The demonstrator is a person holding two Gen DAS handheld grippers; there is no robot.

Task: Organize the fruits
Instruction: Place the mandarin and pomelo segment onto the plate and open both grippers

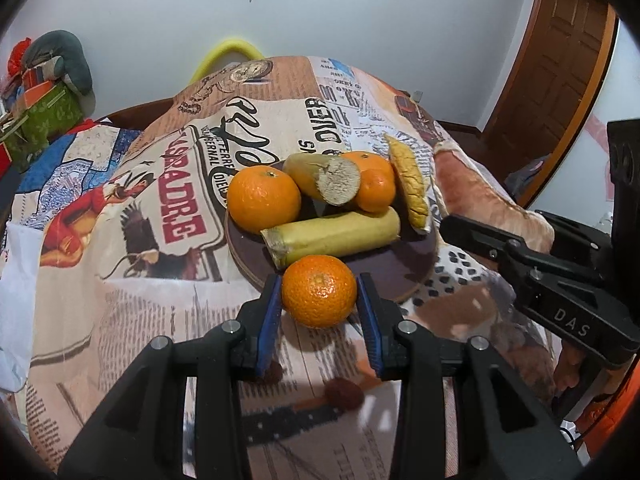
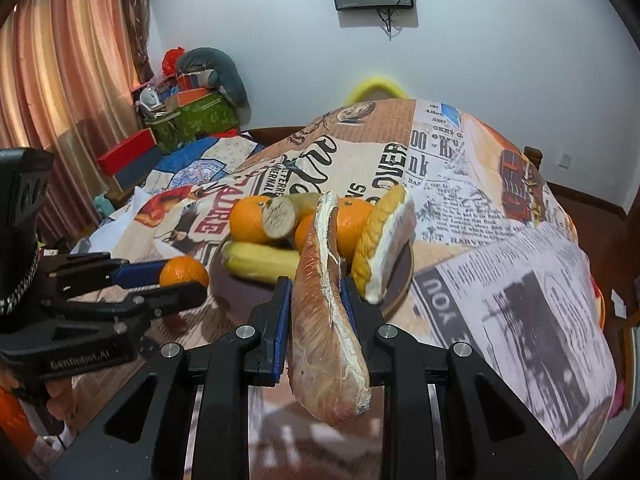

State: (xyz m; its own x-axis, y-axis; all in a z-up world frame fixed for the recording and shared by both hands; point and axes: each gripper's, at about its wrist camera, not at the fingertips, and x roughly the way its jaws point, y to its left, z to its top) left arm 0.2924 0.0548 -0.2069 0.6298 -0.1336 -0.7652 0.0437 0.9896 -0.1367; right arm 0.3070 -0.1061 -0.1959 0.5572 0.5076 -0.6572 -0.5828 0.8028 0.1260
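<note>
Cloth-covered tabletop [image 1: 132,320]
A newspaper-print cloth [image 2: 480,216] covers it; a round brown plate [image 1: 384,268] of fruit rests on the cloth.

Four oranges: one held [image 1: 319,297], three on the round board [image 1: 264,201] [image 1: 362,162] [image 1: 376,190]; two banana pieces [image 1: 332,236] [image 1: 324,178]; two peel wedges [image 2: 384,248] [image 2: 326,344].

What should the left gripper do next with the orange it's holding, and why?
Probably carry the orange forward and set it on the bare near part of the round board. The left gripper has its jaws closed on it just short of the board's rim, where the other fruit is gathered.
</note>
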